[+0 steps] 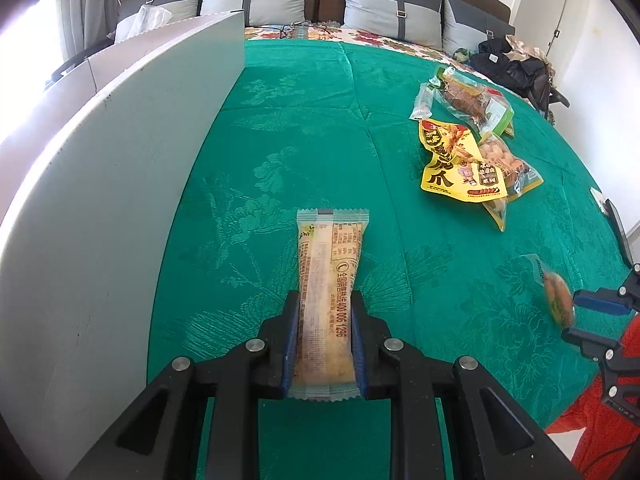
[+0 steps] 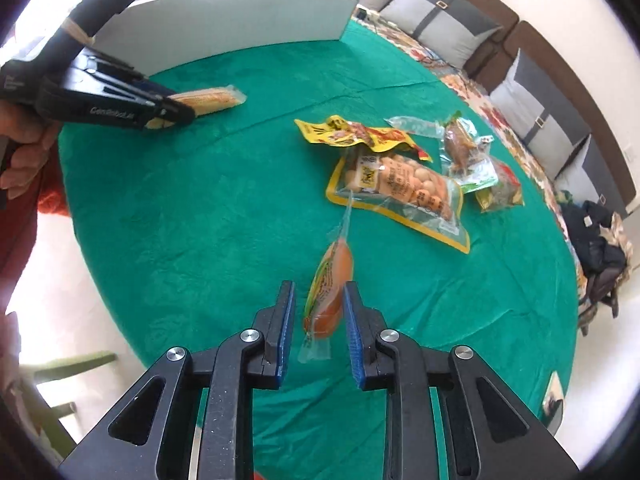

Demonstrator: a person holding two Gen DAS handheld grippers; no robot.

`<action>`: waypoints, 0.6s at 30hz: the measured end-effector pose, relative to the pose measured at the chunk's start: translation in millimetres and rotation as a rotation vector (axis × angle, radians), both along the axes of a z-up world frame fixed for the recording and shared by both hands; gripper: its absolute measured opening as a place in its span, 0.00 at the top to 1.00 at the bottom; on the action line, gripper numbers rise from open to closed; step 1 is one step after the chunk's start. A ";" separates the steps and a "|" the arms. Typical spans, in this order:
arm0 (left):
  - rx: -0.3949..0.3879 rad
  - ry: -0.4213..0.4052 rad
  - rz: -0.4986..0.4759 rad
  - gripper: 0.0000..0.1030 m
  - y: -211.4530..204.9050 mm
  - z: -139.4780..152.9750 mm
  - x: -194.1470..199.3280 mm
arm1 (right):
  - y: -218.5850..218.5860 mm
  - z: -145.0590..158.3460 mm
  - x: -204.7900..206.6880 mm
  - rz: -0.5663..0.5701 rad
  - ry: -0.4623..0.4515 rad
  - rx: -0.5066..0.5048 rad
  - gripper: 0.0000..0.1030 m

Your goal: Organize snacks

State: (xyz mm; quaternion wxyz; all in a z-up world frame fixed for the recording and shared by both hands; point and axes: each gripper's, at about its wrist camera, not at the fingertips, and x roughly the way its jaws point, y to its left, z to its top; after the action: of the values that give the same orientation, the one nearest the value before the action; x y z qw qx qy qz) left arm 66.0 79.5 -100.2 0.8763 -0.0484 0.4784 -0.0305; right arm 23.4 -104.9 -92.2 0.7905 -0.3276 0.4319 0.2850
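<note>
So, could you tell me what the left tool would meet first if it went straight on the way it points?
Probably the green cloth, past the bar it grips; depth is uncertain.

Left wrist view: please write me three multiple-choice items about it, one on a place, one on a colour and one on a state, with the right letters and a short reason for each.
1. Where does the tall white box stand?
A. left of the long pale snack bar packet
B. right of it
C. on top of it

2. What colour is the patterned cloth under the snacks?
A. red
B. green
C. white

3. How are the left tongs?
A. wide open
B. shut on the bar packet
C. shut on a yellow packet

Answers:
1 A: the box fills the left side of the view.
2 B: the cloth is green all over.
3 B: both blue pads press the packet's sides.
</note>
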 end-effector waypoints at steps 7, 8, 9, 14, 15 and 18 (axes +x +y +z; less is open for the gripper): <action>-0.021 0.007 0.002 0.78 5.1 0.1 -1.2 | -24.6 23.1 12.2 -0.104 0.136 0.240 0.37; -0.025 0.010 0.001 0.78 5.2 0.2 -0.4 | -25.7 25.8 12.9 -0.106 0.139 0.239 0.34; -0.031 0.012 -0.002 0.78 5.5 0.4 0.3 | -24.8 26.6 13.8 -0.099 0.139 0.220 0.34; -0.073 0.015 0.012 0.28 9.8 1.6 0.0 | -7.2 7.3 23.7 -0.069 0.252 0.150 0.36; -0.059 0.010 0.015 0.24 9.9 1.8 -1.5 | -2.7 3.4 23.5 -0.075 0.269 0.138 0.36; -0.021 0.022 -0.007 0.24 8.2 -1.7 -1.2 | 6.1 -12.3 31.7 -0.098 0.318 0.084 0.36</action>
State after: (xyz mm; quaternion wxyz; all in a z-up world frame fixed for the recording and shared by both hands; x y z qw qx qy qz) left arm 64.8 87.7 -101.9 0.8702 -0.0565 0.4879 -0.0382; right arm 55.1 -98.8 -104.5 0.7382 -0.2238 0.5545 0.3123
